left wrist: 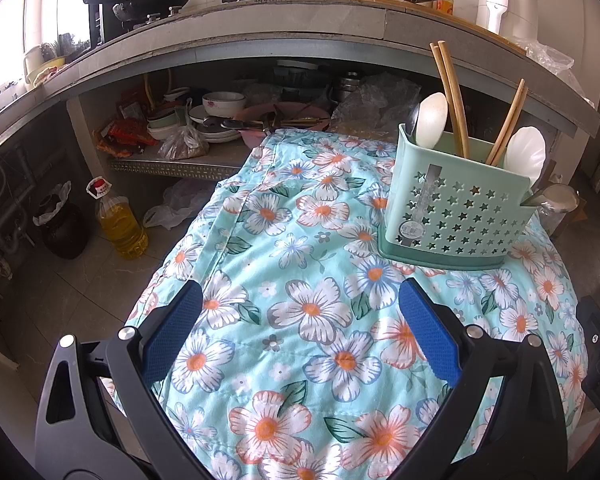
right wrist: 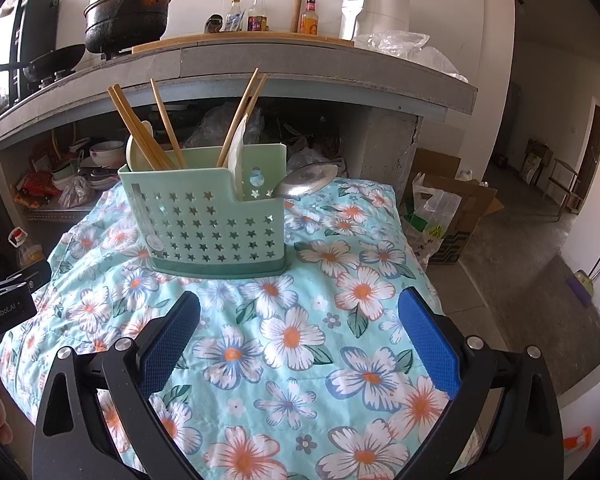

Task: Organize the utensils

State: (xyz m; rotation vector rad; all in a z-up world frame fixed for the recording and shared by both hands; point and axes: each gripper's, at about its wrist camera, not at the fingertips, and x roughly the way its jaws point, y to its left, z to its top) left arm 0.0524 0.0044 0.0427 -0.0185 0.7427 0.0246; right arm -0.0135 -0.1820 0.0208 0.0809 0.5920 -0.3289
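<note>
i have both hand-held grippers hanging back over the flowered cloth (right wrist: pixel 292 336), and neither holds anything: the left hand-held gripper (left wrist: pixel 300 312) is spread wide over bare cloth, and the right hand-held gripper (right wrist: pixel 300 320) is just as wide, its blue pads apart with only flowers between them. the caddy (right wrist: pixel 208 224) stands upright on the tabletop's far half, straight ahead of the right one and off to the right of the left.

the utensils are already in it, sorted as its divisions allow: chopsticks (right wrist: pixel 140 132) lean out of the tall back section because they are longer than the wall, some left and some right; a white spoon (left wrist: pixel 432 120) stands bowl-up among them, another white spoon (left wrist: pixel 526 152) at the right end, and a metal spoon (right wrist: pixel 308 180) pokes out of the low side pocket, tipped outward. i judge the sorting close to done, since i see nothing loose on the cloth. the tipped metal spoon looks the likeliest to slide out.
</note>
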